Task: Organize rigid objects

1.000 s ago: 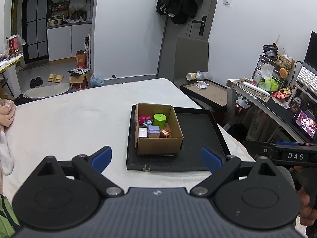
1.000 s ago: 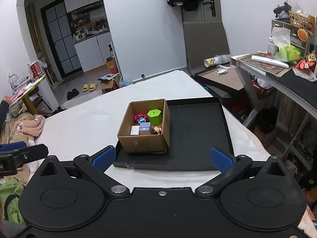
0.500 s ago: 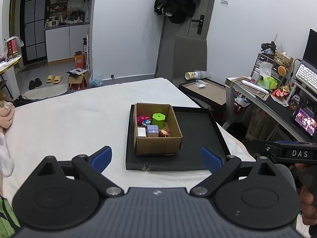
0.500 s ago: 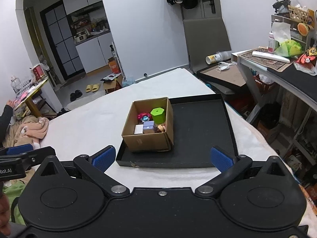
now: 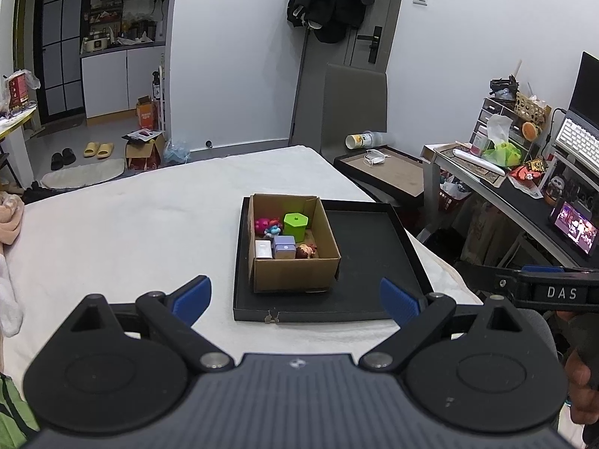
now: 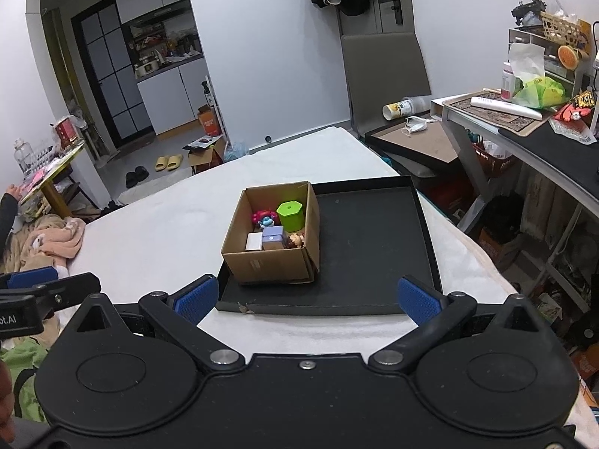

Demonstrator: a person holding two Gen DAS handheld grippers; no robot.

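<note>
Cardboard, the box (image 5: 295, 247) stood in the left part of the black tray (image 5: 374, 258), holding a green pot (image 5: 295, 225), a lilac cube (image 5: 283, 247), a white block (image 5: 263, 249) and two small figures. Against the frames a second back, both views had drawn away and risen a little, the box shrinking while nothing in it shifted. That fits either a pause with the toys all gathered or a stand-off ahead of taking them out to the tray. The left gripper (image 5: 295, 297) and right gripper (image 6: 305, 299) were spread wide, holding nothing, short of the tray's near rim. The tray sat on a white bed (image 5: 131, 232); beyond were a grey chair (image 5: 353, 108), a cluttered desk (image 6: 524, 127) and a kitchen doorway.
</note>
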